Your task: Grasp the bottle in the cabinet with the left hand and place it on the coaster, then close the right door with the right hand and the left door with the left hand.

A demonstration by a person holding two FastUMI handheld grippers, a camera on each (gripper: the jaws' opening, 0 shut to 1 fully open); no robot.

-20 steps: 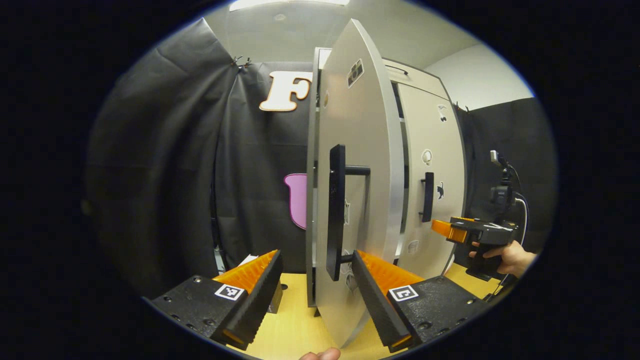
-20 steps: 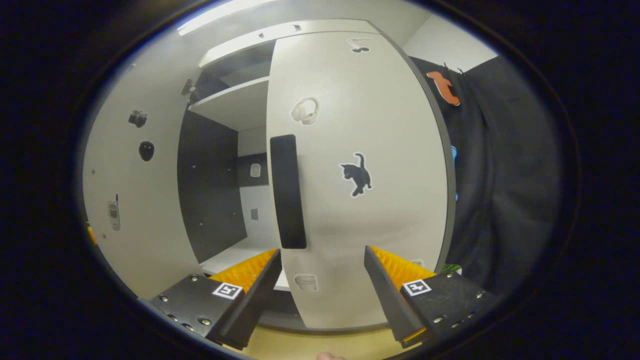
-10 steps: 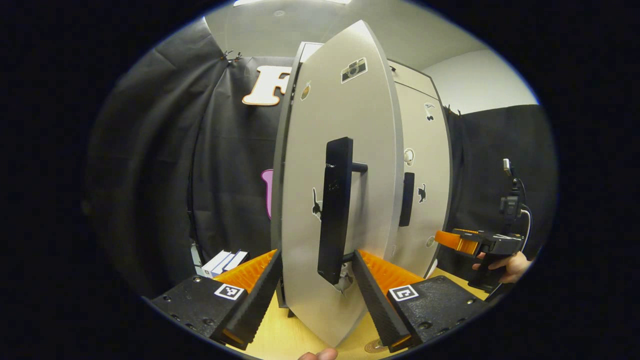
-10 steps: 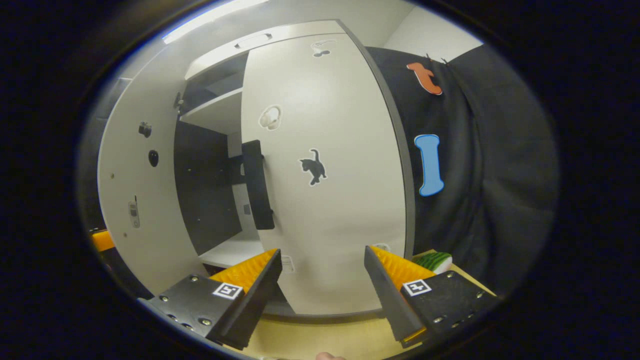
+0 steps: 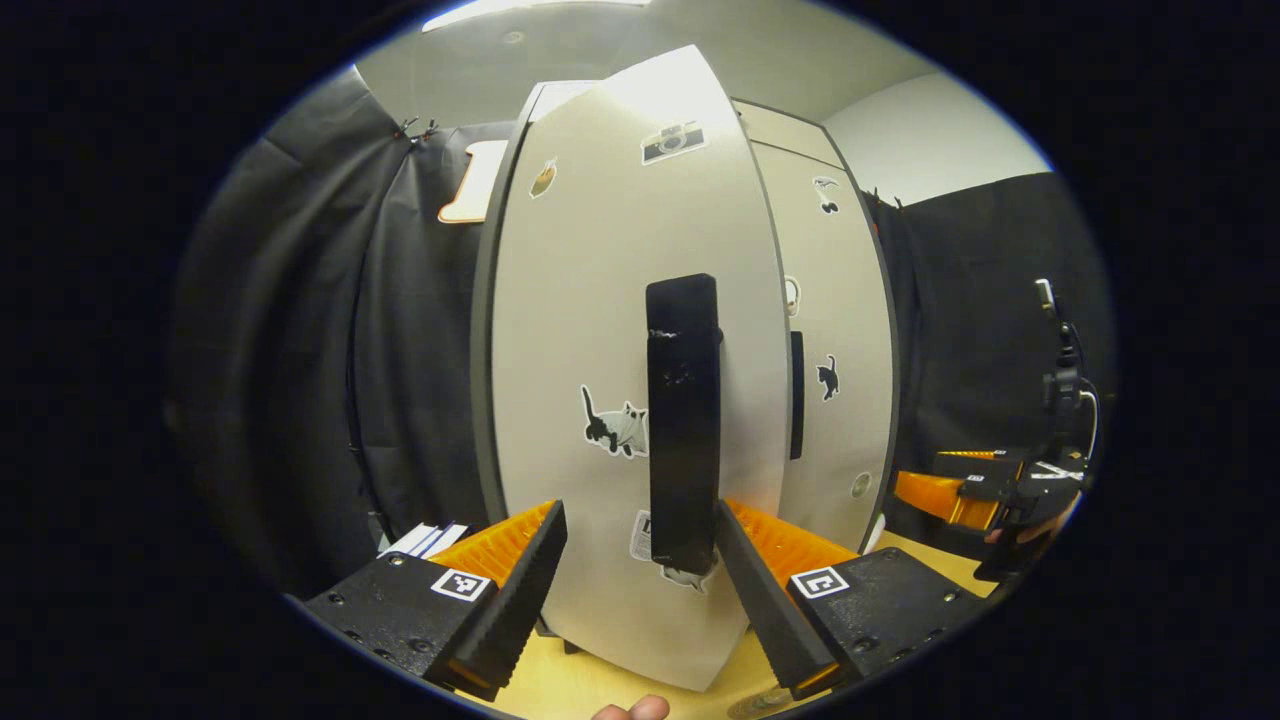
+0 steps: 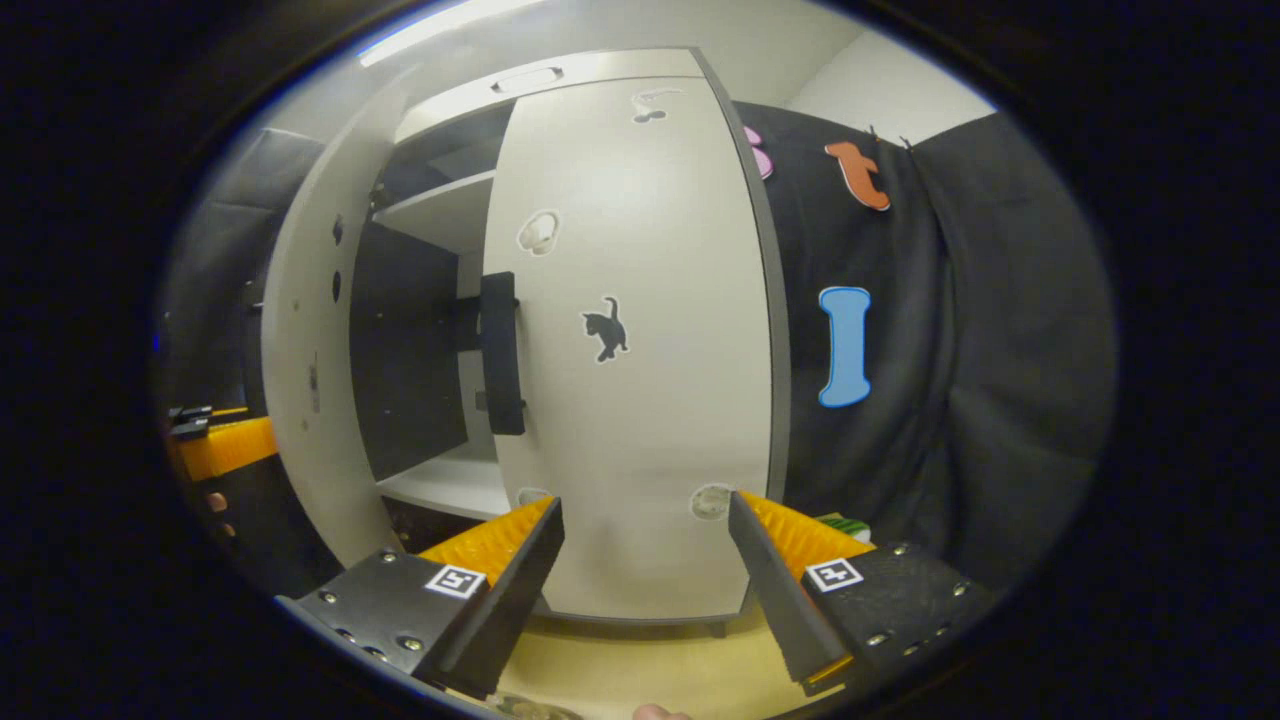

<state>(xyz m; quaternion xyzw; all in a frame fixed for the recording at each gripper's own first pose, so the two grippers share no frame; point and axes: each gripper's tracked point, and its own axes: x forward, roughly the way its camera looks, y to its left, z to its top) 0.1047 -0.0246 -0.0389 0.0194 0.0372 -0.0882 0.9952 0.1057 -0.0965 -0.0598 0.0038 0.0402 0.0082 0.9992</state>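
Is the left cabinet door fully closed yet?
No, in the right gripper view the left door stands ajar, with a dark gap and shelf showing beside the right door.

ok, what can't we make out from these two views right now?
- Bottle and coaster: placement not checkable; a round edge at the bottom rim of the left gripper view is cut off.
- Left door against the frame: contact hidden by the door's own face, left gripper view.
- Cabinet interior: mostly hidden behind the right door, right gripper view.
- Green item: hidden by the right claw's finger.
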